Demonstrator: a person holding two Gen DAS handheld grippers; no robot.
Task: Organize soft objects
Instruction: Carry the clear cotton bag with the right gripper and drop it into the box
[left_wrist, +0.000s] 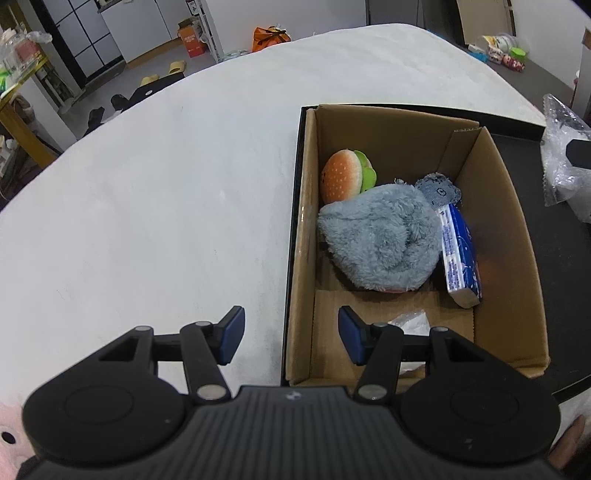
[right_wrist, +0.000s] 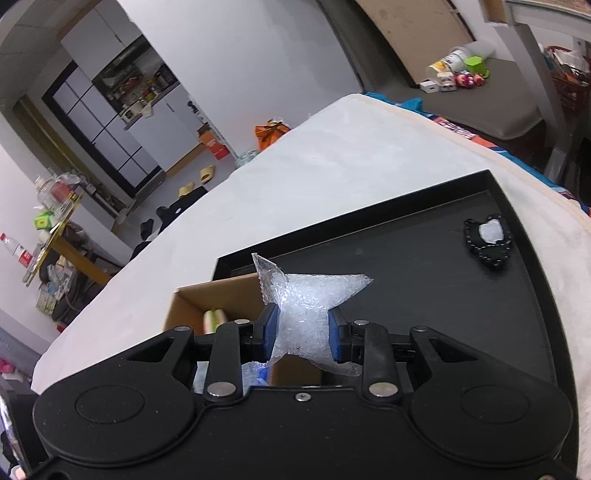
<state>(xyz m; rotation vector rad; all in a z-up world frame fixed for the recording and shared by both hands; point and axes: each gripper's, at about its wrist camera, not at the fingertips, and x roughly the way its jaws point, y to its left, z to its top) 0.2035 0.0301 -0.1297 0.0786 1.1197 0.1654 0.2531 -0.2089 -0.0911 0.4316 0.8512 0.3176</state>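
Observation:
A cardboard box (left_wrist: 506, 206) stands in a black tray (left_wrist: 569, 280) on a white-covered surface. Inside lie a plush burger (left_wrist: 341, 175), a grey fluffy plush (left_wrist: 380, 236), a denim scrap (left_wrist: 439, 190) and a blue tissue pack (left_wrist: 461, 254). My left gripper (left_wrist: 291, 338) hangs open over the box's near left wall, nothing between its pads. My right gripper (right_wrist: 302, 334) is shut on a clear bag of white pellets (right_wrist: 306, 306), held above the box (right_wrist: 221, 295) and tray (right_wrist: 424, 280). That bag (left_wrist: 565, 166) shows at the right edge of the left wrist view.
A small black-and-white fabric piece (right_wrist: 489, 238) lies on the tray's far right. A crumpled clear wrapper (left_wrist: 410, 319) sits in the box's near end. The white cover (left_wrist: 147, 203) stretches to the left. A pink plush (left_wrist: 9, 435) peeks in at the lower left.

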